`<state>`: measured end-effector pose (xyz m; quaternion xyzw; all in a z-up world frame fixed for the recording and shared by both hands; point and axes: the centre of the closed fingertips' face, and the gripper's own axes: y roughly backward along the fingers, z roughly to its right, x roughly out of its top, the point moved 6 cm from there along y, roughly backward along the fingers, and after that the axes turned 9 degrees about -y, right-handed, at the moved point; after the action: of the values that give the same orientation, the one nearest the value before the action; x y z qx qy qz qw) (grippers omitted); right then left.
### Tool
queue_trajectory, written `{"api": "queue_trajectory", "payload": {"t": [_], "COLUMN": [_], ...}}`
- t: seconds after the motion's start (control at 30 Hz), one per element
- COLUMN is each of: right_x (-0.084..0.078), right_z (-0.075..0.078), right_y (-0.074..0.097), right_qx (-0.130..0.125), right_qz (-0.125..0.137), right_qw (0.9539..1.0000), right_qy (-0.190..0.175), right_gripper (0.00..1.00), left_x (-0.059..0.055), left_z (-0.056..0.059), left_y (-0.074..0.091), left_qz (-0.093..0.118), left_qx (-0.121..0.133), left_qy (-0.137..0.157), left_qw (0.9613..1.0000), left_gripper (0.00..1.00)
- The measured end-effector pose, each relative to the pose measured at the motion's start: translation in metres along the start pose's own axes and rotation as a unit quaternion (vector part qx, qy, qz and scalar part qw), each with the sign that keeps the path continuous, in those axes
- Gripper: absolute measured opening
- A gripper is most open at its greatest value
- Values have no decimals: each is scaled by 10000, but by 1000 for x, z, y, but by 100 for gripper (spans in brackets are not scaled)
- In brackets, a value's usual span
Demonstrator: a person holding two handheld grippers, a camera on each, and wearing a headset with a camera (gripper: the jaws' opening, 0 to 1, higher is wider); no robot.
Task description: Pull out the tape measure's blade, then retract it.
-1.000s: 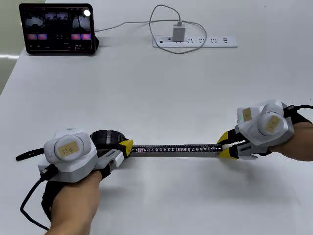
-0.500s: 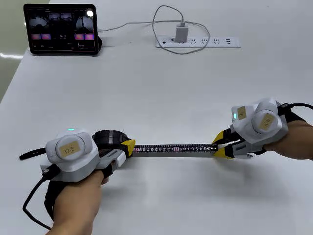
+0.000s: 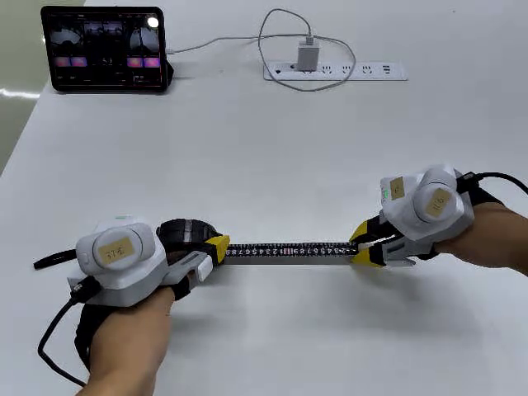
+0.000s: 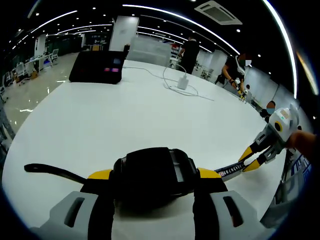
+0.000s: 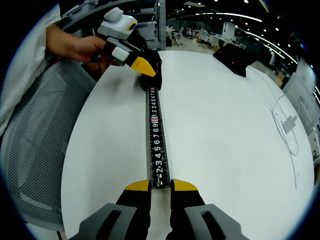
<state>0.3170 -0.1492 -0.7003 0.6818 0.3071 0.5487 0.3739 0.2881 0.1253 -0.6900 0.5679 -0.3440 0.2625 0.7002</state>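
The left gripper (image 3: pixel 216 247), grey-bodied with yellow fingertips, is closed on the round black plastic tape measure case (image 3: pixel 186 233). In the left gripper view the case (image 4: pixel 152 170) fills the gap between the two fingers, one yellow tip pressed against each side of it, and it rests on the white workbench top (image 3: pixel 247 148). A narrow black steel blade (image 3: pixel 289 248) with white numerals runs out from the case beside the left fingertips, flat on the surface, straight across to the right gripper (image 3: pixel 360 243). In the right gripper view the fingers of this gripper (image 5: pixel 160 186) are set narrow, with the free end of the blade (image 5: pixel 157 135) lying between the two yellow tips. The pads appear to clamp the blade end, though the end hook itself is hidden between them. The printed numerals count upward away from the right fingertips toward the case. Well beyond both sets of fingers, at the far edge of the bench, stand a black tablet (image 3: pixel 105 48) with a lit screen and a white power strip (image 3: pixel 346 71) carrying a white charger plug (image 3: pixel 308 58); a thin white cable loops between them. A grey mesh chair back (image 5: pixel 35 150) sits off the bench edge to one side of the right fingers.
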Motion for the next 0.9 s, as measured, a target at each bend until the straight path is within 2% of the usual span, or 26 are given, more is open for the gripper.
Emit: {"api": "queue_trajectory", "payload": {"t": [0.9], "right_x": [31], "right_z": [-2], "right_y": [-20], "right_qx": [151], "right_qz": [137], "right_qw": [9997], "right_qy": [103], "right_gripper": [10], "left_x": [1], "left_z": [1], "left_y": [0], "left_qz": [-1], "left_qx": [-37], "left_qy": [51], "left_qw": [10000], "left_gripper": [59]}}
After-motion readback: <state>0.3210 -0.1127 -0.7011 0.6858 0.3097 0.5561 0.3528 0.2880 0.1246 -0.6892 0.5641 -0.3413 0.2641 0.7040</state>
